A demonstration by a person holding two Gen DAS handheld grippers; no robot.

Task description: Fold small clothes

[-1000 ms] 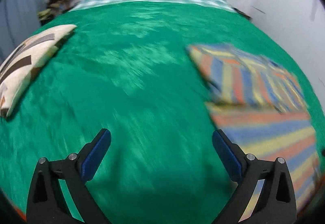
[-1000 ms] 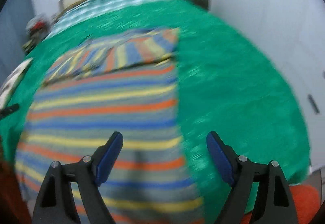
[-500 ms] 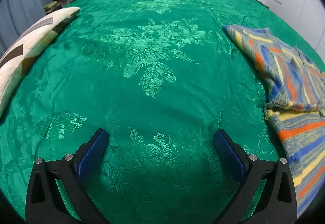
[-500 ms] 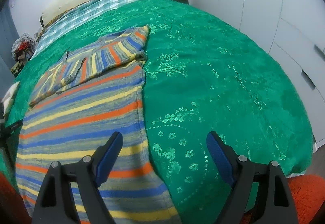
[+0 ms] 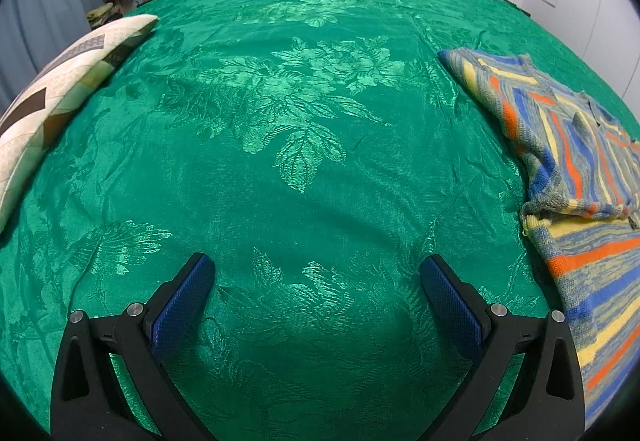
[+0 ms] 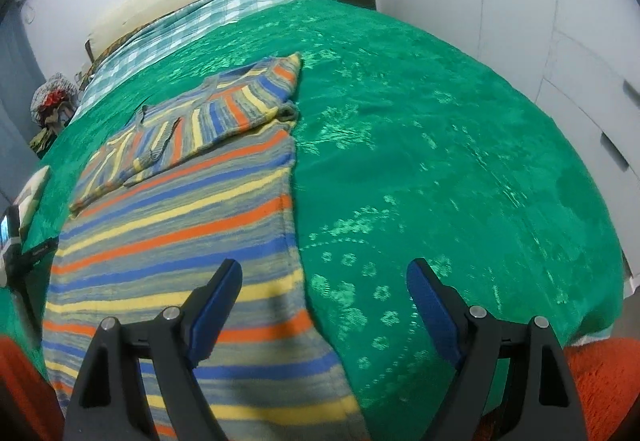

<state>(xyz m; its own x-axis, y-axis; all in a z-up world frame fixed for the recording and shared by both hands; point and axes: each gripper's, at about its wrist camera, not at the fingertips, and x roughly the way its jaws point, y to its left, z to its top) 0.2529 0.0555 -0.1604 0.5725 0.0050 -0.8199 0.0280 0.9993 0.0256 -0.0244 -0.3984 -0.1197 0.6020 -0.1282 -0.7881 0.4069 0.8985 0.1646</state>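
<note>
Folding looks only partly done. The striped knit sweater [image 6: 180, 201] lies flat on the green bedspread [image 6: 420, 161], and its upper part, the sleeves it seems, is already turned in across the chest, so the stripes there run the other way. The long lower body is not folded yet; by this judgement at least one more fold, bottom toward top, is left.

The right gripper [image 6: 324, 281] hovers above the sweater's right edge with its jaws wide apart and nothing between them. The left gripper [image 5: 318, 277] is also spread wide and empty, over bare bedspread, with the sweater off to its right.

The near hem of the sweater is cut off at the bottom of the right view. Whether one sleeve or both are folded is hard to make out, because the right view is a little blurred.
</note>
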